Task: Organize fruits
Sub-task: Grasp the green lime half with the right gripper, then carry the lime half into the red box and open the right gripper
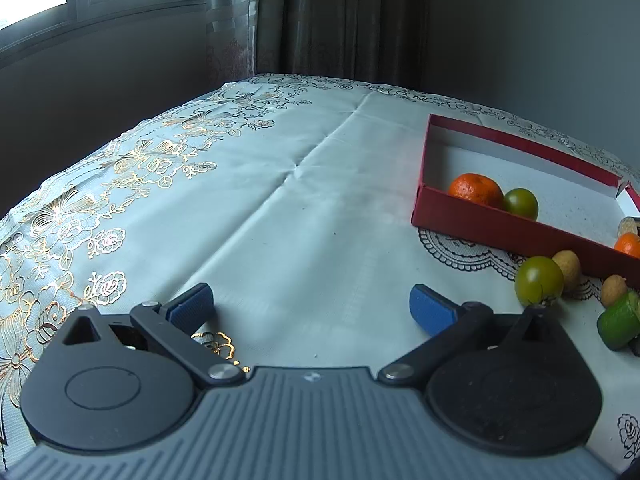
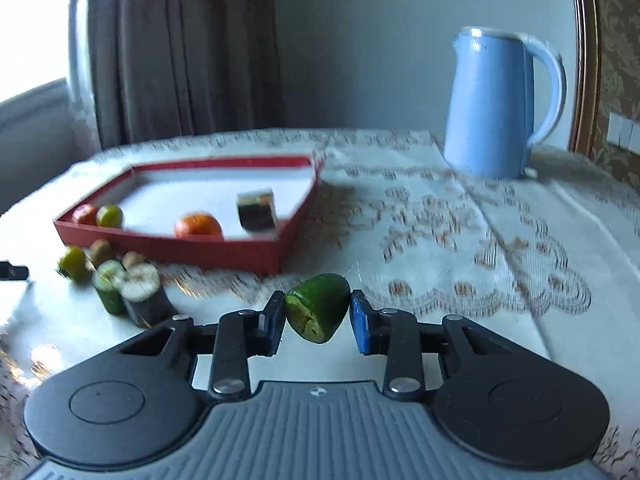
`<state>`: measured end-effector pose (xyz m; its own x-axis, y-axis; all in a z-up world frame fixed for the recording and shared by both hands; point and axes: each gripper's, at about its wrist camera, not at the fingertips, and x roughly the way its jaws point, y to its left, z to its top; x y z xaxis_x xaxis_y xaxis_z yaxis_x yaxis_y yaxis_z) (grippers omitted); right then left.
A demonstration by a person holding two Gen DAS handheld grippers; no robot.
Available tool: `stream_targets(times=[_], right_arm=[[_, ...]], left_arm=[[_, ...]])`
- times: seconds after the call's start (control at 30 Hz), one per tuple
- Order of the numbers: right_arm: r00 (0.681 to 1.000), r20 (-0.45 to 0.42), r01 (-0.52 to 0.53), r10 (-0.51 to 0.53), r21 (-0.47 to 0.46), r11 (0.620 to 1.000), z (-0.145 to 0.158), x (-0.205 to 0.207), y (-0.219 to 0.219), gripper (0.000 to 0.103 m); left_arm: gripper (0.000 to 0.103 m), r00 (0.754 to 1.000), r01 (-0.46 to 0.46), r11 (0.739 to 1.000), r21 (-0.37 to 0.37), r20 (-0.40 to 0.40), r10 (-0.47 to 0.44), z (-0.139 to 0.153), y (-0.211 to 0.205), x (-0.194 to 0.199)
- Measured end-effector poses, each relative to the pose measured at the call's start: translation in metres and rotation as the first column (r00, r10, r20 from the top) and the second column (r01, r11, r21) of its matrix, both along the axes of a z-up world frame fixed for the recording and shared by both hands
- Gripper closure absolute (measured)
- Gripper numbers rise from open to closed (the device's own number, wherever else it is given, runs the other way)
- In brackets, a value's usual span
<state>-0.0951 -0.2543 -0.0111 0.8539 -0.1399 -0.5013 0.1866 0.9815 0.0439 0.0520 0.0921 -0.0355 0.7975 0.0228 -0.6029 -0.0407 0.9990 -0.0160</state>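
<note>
Two blue-padded fingers of the left gripper (image 1: 311,307) stand wide apart over the white embroidered tablecloth (image 1: 280,208), gripping nothing, with the shallow red cardboard box (image 1: 480,220) off to their right holding an orange tangerine (image 1: 475,189) and a round green fruit (image 1: 520,203). From the right wrist, the right gripper (image 2: 316,316) is closed around a cut green lime wedge (image 2: 318,307), on the near side of that red box, while a pale blue kettle (image 2: 496,104) stands right of the box.

The left gripper (image 1: 311,309) is held level with fingers spread wide; the right gripper's (image 2: 317,322) fingers are drawn in, nearly closed.
</note>
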Motion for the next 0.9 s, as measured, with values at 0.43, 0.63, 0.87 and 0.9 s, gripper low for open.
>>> stream_targets(times=[0.43,0.63,0.87,0.9], right_arm=[[0.997,0.032,-0.072,0.077,-0.118,0.99,0.029,0.07,0.033,0.07],[0.997,-0.02,-0.079,0.078,-0.064,0.995,0.012,0.109,0.027,0.066],[0.999,0.038,-0.025,0.025,-0.007,1.0,0.015,0.085,0.01,0.059],[0.999,0.052,0.005,-0.004,-0.014,1.0,0.017,0.077,0.005,0.051]], left_arm=[[0.0,1.0,-0.004,1.0,0.0,0.001,0.004,-0.001,0.001,0.0],[0.0,1.0,-0.004,1.0,-0.001,0.001,0.004,-0.001,0.001,0.0],[0.0,1.0,-0.004,1.0,-0.003,0.001,0.004,-0.001,0.001,0.001],[0.0,1.0,-0.003,1.0,-0.003,0.001,0.003,-0.001,0.001,0.001]])
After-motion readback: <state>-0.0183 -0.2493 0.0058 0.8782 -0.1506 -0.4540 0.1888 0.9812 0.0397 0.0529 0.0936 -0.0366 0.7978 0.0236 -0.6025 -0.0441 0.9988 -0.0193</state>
